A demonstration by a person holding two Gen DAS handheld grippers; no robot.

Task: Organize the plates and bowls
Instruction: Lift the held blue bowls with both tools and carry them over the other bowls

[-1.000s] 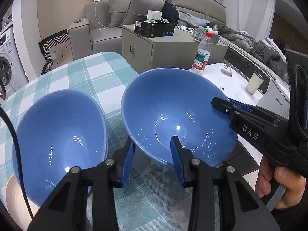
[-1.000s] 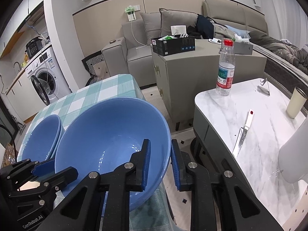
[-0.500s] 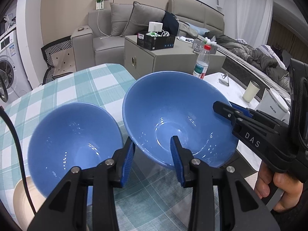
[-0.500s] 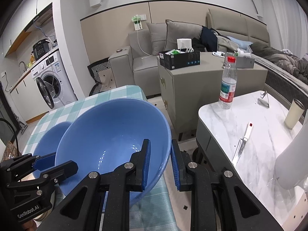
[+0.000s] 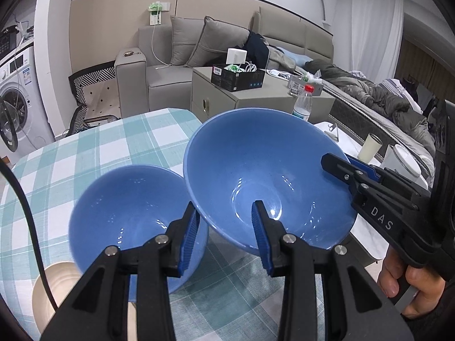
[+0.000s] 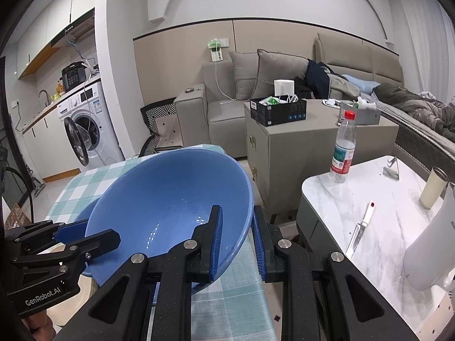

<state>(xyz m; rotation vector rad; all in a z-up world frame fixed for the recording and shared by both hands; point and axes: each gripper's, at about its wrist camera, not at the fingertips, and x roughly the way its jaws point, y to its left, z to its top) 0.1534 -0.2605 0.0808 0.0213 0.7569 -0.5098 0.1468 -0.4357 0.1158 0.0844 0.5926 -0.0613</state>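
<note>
A large blue bowl [image 5: 264, 176] hangs tilted above the teal check table [image 5: 99, 147]. My left gripper [image 5: 224, 233] is shut on its near rim, one finger inside the bowl and one outside. My right gripper [image 5: 345, 163] is shut on the opposite rim. In the right wrist view the right gripper [image 6: 236, 241] pinches the bowl [image 6: 170, 199], and the left gripper [image 6: 88, 234] grips its left side. A smaller blue bowl [image 5: 128, 218] stands on the table to the left, next to a cream plate [image 5: 54, 284].
To the right is a white marble side table [image 6: 369, 204] with a water bottle [image 6: 342, 153], a knife [image 6: 359, 233], a cream cup [image 6: 433, 189] and a white kettle [image 6: 432, 244]. A grey cabinet [image 6: 284, 147] and a sofa stand beyond the table's far edge.
Both grippers have lifted the large blue bowl higher off the table. The smaller bowl and the plate stay on the cloth and now look lower and farther away.
</note>
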